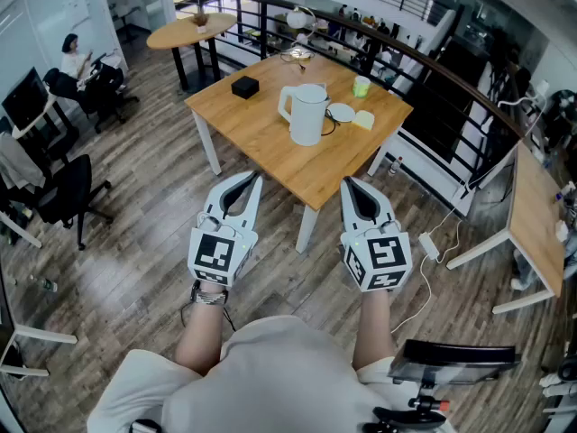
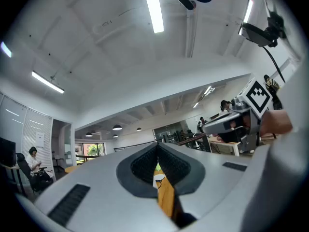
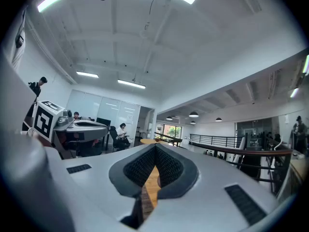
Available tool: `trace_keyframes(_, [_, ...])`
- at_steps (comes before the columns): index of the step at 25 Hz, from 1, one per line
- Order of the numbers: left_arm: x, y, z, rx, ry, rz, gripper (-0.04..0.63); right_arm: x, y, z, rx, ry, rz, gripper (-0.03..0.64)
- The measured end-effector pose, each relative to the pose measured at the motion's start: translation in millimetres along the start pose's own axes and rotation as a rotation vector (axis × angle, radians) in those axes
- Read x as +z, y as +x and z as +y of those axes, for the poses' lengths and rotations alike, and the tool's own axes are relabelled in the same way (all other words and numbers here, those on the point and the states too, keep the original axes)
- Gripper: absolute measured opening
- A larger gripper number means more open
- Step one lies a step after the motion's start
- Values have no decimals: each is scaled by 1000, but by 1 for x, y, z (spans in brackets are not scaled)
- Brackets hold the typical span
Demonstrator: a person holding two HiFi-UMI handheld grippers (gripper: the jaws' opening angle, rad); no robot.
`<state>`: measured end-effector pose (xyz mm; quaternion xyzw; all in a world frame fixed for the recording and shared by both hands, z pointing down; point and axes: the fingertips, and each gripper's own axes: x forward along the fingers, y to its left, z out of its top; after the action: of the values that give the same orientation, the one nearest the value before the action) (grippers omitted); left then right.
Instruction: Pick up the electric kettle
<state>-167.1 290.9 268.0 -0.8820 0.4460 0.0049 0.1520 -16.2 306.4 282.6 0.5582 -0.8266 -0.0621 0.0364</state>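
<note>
A white electric kettle (image 1: pixel 305 113) with its handle to the left stands upright near the middle of a square wooden table (image 1: pixel 261 132). Both grippers hang over the floor short of the table's near corner, well apart from the kettle. My left gripper (image 1: pixel 251 180) is shut with nothing in it, and my right gripper (image 1: pixel 349 183) is shut and empty too. In the left gripper view the closed jaws (image 2: pixel 157 149) leave a slit that shows a sliver of tabletop and kettle. The right gripper view shows its jaws (image 3: pixel 155 148) meeting, with wood behind them.
On the table lie a black box (image 1: pixel 244 87), a white round lid or base (image 1: pixel 341 112), a yellow block (image 1: pixel 363 120) and a green cup (image 1: pixel 361 86). Office chairs (image 1: pixel 63 195) stand left, a railing (image 1: pixel 424 61) runs behind, and another desk (image 1: pixel 532 215) is at right.
</note>
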Motion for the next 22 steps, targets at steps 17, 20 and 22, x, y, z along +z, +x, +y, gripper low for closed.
trace_keyframes(17, [-16, -9, 16, -64, -8, 4, 8, 5, 8, 25, 11, 104, -41, 9])
trace_keyframes(20, [-26, -14, 20, -80, -12, 16, 8, 1, 6, 31, -5, 127, -51, 10])
trace_keyframes(22, [-31, -16, 22, -92, -14, 23, 8, -3, 6, 34, -15, 138, -47, 9])
